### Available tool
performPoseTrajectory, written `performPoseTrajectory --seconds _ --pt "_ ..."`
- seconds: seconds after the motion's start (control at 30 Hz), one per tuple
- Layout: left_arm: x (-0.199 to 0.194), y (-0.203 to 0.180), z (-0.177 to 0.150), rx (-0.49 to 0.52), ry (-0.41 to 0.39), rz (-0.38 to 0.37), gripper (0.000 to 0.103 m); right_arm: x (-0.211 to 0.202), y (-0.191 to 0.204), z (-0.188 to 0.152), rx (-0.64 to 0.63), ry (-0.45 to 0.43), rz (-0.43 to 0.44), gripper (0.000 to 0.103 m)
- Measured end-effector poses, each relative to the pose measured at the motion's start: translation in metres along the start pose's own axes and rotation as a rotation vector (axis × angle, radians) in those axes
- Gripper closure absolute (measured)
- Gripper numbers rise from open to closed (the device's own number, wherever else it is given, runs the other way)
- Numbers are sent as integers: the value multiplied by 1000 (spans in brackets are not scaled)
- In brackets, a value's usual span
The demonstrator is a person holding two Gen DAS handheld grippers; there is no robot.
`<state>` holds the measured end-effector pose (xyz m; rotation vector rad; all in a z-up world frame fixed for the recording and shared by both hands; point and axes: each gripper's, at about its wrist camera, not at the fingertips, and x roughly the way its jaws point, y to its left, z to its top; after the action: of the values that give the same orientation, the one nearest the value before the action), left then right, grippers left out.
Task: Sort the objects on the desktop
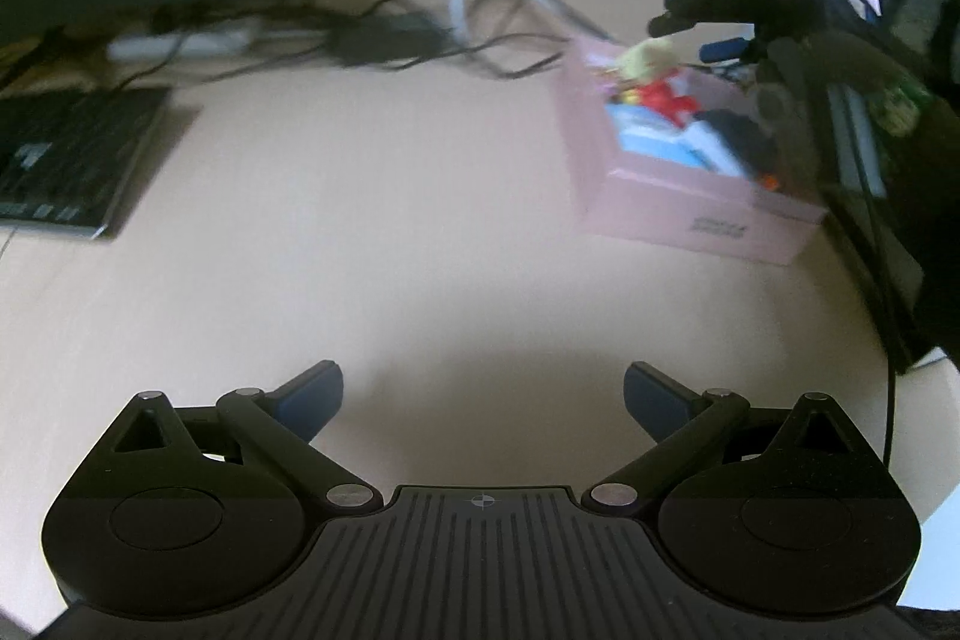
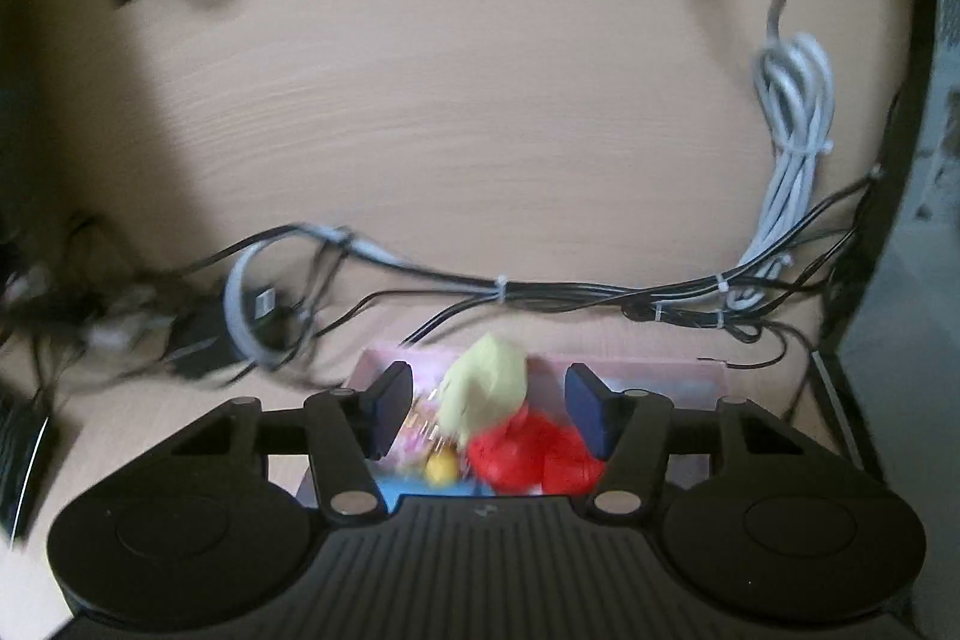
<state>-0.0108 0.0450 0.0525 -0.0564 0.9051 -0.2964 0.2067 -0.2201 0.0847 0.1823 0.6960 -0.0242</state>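
Note:
A pink box (image 1: 690, 208) stands on the desk at the right of the left wrist view, holding a doll with pale yellow hair and a red dress (image 1: 657, 82) and blue-white items. My left gripper (image 1: 483, 400) is open and empty over bare desk, well short of the box. My right gripper (image 2: 489, 415) hangs above the pink box (image 2: 660, 370), open, with the doll (image 2: 498, 412) lying between its fingers; they do not press on it. The right gripper also shows above the box in the left wrist view (image 1: 720, 16).
A tangle of black and white cables (image 2: 540, 289) and a power adapter (image 1: 384, 40) lie behind the box. A white power strip (image 1: 180, 43) and a dark keyboard (image 1: 66, 160) sit at the left. A coiled white cable (image 2: 792, 112) lies at the right.

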Motion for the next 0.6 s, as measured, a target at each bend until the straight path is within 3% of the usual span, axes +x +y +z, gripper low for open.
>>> performPoseTrajectory --seconds 0.07,0.1,0.27,0.4,0.6 --pt "-1 9 -4 -26 15 25 1 23 -1 3 21 59 3 70" --pt "-1 14 -5 -38 19 34 1 27 -1 4 33 73 14 75" --pt "-1 35 -3 -109 18 44 1 -16 10 13 33 10 146 78" --pt "3 32 5 -92 6 10 1 -48 7 18 46 -33 216 78" --pt "9 19 7 -30 15 -31 1 -37 -39 -19 98 58 -14 71"
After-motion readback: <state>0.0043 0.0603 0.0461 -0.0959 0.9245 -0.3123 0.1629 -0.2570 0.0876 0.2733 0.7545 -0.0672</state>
